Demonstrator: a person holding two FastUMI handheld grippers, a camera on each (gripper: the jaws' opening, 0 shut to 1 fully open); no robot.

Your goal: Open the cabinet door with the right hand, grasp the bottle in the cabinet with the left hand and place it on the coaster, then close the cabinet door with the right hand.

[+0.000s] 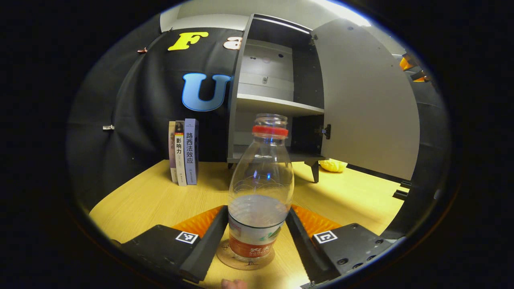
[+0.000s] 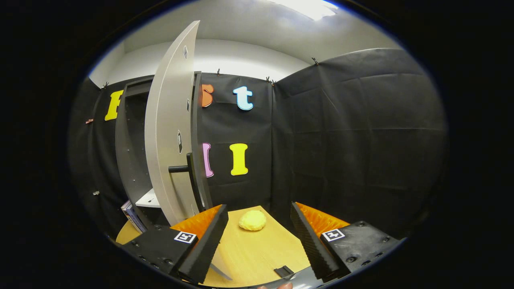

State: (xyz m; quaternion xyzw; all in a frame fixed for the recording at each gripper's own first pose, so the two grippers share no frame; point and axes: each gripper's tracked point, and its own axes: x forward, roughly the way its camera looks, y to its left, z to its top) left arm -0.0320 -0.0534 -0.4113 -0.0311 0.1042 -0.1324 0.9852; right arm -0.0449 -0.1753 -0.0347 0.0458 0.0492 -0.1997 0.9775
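Books (image 1: 184,151) stand upright near the desk's far left edge, against the booth wall, just left of the cabinet (image 1: 277,92). The cabinet sits at the far edge of the desk (image 1: 140,200), its door (image 1: 367,100) swung wide to the right, shelves bare inside. In my left claw view, the bottle (image 1: 261,192) stands upright on the coaster (image 1: 245,261) toward the near edge of the desk, about a third full of water, red ring at its neck. My left claw (image 1: 257,230) has a finger on either side of the bottle's lower body; the left one lies against it, the right seems to touch or nearly touch, and I cannot tell whether both press. A fingertip peeks in at the bottom of that view. A yellow lump (image 1: 333,165) lies on the desk under the open door.

In my right claw view, the door (image 2: 170,132) stands edge-on at left, its dark handle (image 2: 180,169) jutting out. My right claw (image 2: 259,237) is spread apart and holds nothing, above the desk, with the yellow lump (image 2: 252,220) ahead near the far right corner.
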